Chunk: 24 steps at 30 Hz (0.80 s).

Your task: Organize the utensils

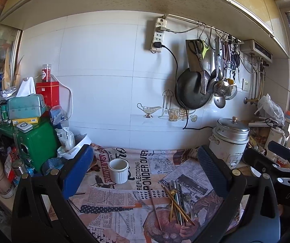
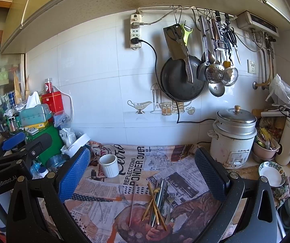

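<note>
A loose pile of utensils, chopsticks, a gold spoon and a fork, lies on the newspaper-print cloth. One single chopstick lies apart to the left of the pile. An empty white ribbed cup stands upright further back on the left. My left gripper hovers open above the cloth, nothing between its fingers. My right gripper is also open and empty, held over the same spot. Each gripper shows at the edge of the other's view.
A metal rice cooker stands at the back right. Boxes, a tissue pack and a green tin crowd the left side. A pan and ladles hang on the tiled wall. Bowls sit at the far right.
</note>
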### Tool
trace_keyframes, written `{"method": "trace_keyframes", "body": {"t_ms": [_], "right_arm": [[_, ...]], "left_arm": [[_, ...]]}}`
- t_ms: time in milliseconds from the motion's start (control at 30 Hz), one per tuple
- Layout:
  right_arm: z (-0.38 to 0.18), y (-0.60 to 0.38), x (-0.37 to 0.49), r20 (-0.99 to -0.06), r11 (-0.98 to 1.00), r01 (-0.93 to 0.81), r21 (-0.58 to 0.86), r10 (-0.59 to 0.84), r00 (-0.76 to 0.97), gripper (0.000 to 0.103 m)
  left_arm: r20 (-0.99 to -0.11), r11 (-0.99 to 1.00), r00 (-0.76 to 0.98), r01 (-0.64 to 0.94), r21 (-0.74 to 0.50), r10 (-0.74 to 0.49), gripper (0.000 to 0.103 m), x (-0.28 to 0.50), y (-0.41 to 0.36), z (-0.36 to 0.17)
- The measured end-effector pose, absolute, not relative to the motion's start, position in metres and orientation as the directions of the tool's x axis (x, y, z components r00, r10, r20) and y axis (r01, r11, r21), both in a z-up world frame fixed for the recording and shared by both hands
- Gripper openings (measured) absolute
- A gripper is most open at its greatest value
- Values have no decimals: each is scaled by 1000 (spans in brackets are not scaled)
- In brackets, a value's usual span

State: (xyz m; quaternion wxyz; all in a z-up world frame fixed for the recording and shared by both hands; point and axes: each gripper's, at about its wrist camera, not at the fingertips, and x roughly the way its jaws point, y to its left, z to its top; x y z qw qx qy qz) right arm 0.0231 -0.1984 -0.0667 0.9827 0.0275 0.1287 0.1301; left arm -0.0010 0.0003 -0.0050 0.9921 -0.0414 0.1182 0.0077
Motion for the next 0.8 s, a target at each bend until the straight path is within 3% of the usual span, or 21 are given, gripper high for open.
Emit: {"method": "trace_keyframes", "body": {"t_ms": [800], "right_arm": [[-67, -200, 22, -249, 965, -248, 90, 263, 932, 103]], "left_arm": [[-241, 996, 970, -33, -80, 13, 103, 0, -2, -4]]}}
